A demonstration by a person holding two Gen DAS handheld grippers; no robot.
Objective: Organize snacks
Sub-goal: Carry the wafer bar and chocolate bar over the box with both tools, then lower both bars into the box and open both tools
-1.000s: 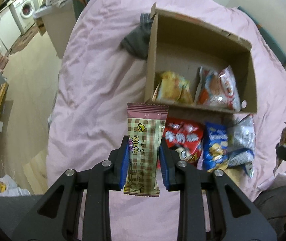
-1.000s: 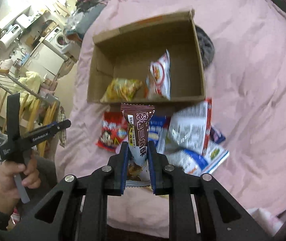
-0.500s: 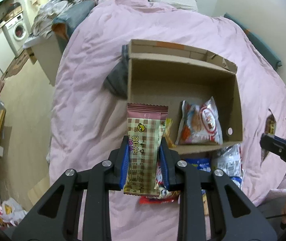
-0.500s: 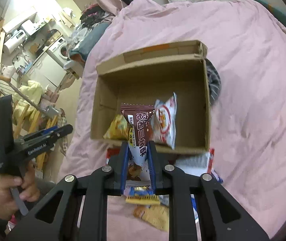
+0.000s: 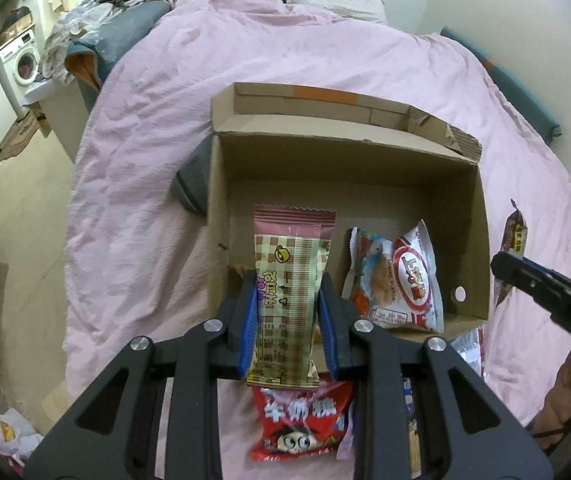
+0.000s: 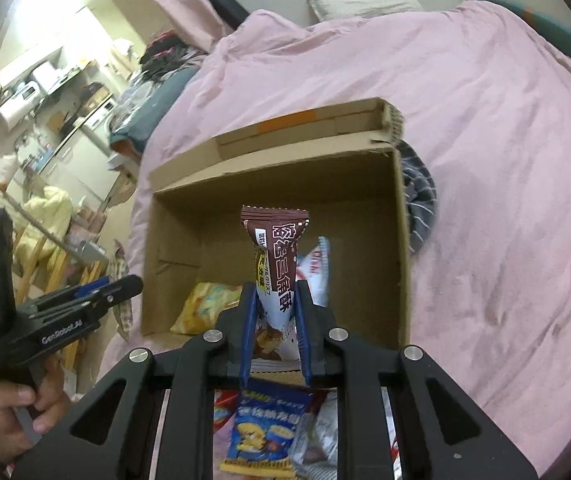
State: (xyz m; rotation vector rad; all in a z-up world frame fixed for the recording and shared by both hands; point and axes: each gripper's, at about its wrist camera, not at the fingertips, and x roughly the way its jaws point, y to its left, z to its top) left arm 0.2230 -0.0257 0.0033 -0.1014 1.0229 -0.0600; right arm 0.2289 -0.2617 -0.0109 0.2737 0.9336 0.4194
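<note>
Both claws are clamped on upright snacks over the cardboard box (image 5: 481, 216), left gripper (image 5: 288, 320) pinching the checkered wafer pack (image 5: 291, 280), right gripper (image 6: 274, 322) the brown chocolate pack (image 6: 277, 264), probably lined up to drop in beside the bags already there.

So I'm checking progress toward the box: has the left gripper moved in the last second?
Yes. The left gripper, shut on the pink checked snack, has advanced toward the cardboard box; the snack now overlaps the box interior.

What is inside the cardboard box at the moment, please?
Inside the cardboard box lie a white-and-red snack bag and a yellow snack bag. The held checked wafer packet and brown chocolate packet cover part of the floor, so more may be hidden.
</note>
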